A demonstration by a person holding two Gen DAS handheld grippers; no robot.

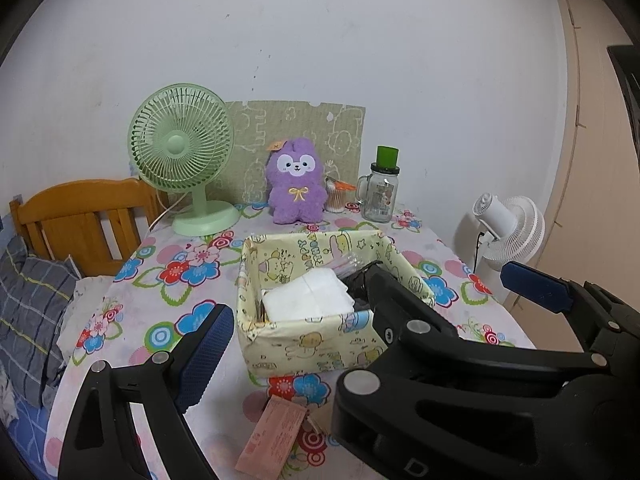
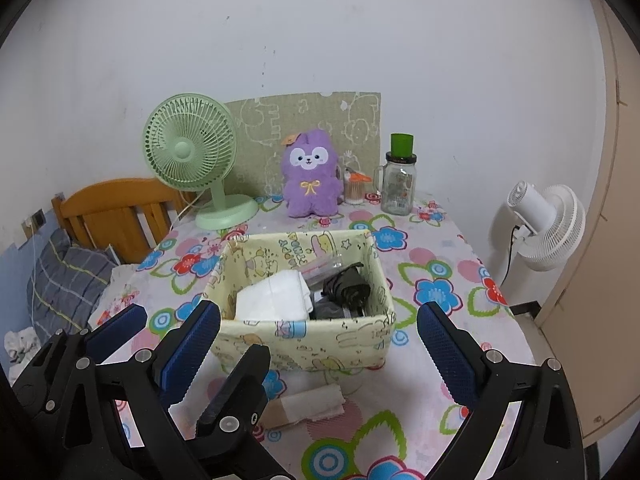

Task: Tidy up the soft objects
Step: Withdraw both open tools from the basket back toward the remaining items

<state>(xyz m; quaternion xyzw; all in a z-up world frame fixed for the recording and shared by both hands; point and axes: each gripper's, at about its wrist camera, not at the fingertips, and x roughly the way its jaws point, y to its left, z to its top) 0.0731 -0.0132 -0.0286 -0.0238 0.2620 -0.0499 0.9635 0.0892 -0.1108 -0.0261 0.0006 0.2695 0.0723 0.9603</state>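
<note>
Both grippers tip down toward the box (image 2: 304, 332). The left gripper (image 1: 224, 344) and right gripper (image 2: 320, 344) gape wide, empty; bunny (image 2: 312, 176) at twelve o'clock.

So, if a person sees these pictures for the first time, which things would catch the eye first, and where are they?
Probably the purple plush toy, sitting upright at the back of the table against the wall, with the green desk fan to its left. Next comes the yellow cartoon-print fabric box in the middle of the flowered tablecloth, holding a folded white cloth and dark items.
</note>
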